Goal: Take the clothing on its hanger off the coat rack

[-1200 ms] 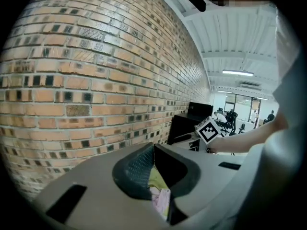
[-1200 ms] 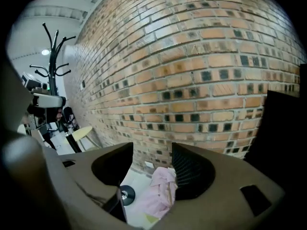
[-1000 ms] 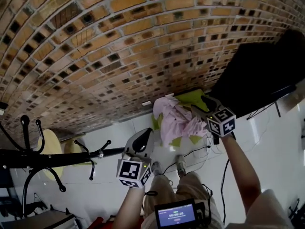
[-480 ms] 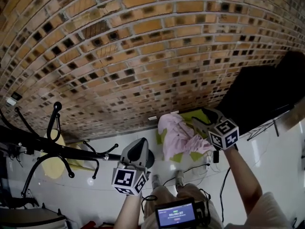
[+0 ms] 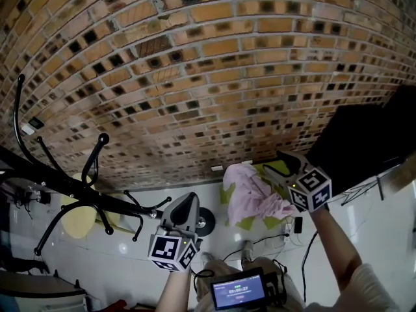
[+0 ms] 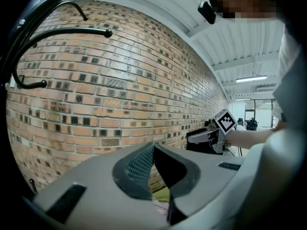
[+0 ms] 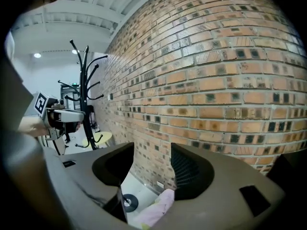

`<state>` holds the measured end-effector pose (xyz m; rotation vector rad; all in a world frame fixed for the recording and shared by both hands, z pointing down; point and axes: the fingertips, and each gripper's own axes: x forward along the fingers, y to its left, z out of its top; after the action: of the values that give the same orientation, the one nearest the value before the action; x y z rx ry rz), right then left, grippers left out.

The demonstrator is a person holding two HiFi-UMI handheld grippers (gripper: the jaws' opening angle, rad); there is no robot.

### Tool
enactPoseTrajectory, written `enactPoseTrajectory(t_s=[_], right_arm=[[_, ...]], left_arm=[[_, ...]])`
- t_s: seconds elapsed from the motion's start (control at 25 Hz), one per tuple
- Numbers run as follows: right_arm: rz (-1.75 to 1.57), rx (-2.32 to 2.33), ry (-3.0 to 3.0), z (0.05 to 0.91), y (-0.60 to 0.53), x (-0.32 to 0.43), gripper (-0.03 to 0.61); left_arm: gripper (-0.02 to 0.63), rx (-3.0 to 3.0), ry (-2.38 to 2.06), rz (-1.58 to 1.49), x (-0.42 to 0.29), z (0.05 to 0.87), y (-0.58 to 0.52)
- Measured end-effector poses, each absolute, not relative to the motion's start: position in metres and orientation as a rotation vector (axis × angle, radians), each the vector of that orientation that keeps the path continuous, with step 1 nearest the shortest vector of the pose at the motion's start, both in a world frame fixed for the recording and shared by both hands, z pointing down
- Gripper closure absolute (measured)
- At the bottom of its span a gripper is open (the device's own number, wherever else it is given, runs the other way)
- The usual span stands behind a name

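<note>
Starting at the person's body, a small lit screen (image 5: pixel 238 292) sat at the waist. Just beyond it, the left gripper (image 5: pixel 187 204) was raised in front of the person. Its own view showed the two jaws drawn together at the tips with nothing clamped between them. The right gripper (image 5: pixel 277 162) was held up on the opposite side, well apart from the left. Its jaws stood wide apart, having just closed by a small amount. Only wall and floor showed through the gap, and nothing sat between the pads.

The clothing (image 5: pixel 250 192) lay beyond and below the right gripper, on the white floor (image 5: pixel 123 272) near the foot of the wall. It was a pale pink garment, crumpled into a loose heap with visible folds, resting on a yellow-green mat (image 5: pixel 246 223). A hanger could not be made out in the heap. Neither gripper touched the garment.

The coat rack (image 5: pixel 68 188), black with curved hooks, stood at the left, well apart from the clothing. A black disc (image 5: pixel 207 221) lay on the floor between the two. The brick wall (image 5: pixel 214 77) closed the far side, with a large black object (image 5: pixel 364 142) at its right.
</note>
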<state>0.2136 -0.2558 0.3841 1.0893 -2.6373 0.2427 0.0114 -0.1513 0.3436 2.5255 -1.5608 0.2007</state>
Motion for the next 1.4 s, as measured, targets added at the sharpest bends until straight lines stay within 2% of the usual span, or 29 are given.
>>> enactPoseTrajectory(t_s=[0.48, 1.4], right_arm=[[0.102, 0.991, -2.688, 0.323, -0.221, 0.117, 0.347], [0.039, 0.74, -2.76, 0.313, -0.128, -0.103, 0.365]], left_arm=[[0.6, 2.418, -1.75, 0.185, -0.093, 0.315, -0.107], [0.6, 2.183, -2.011, 0.117, -0.315, 0.315, 0.019]])
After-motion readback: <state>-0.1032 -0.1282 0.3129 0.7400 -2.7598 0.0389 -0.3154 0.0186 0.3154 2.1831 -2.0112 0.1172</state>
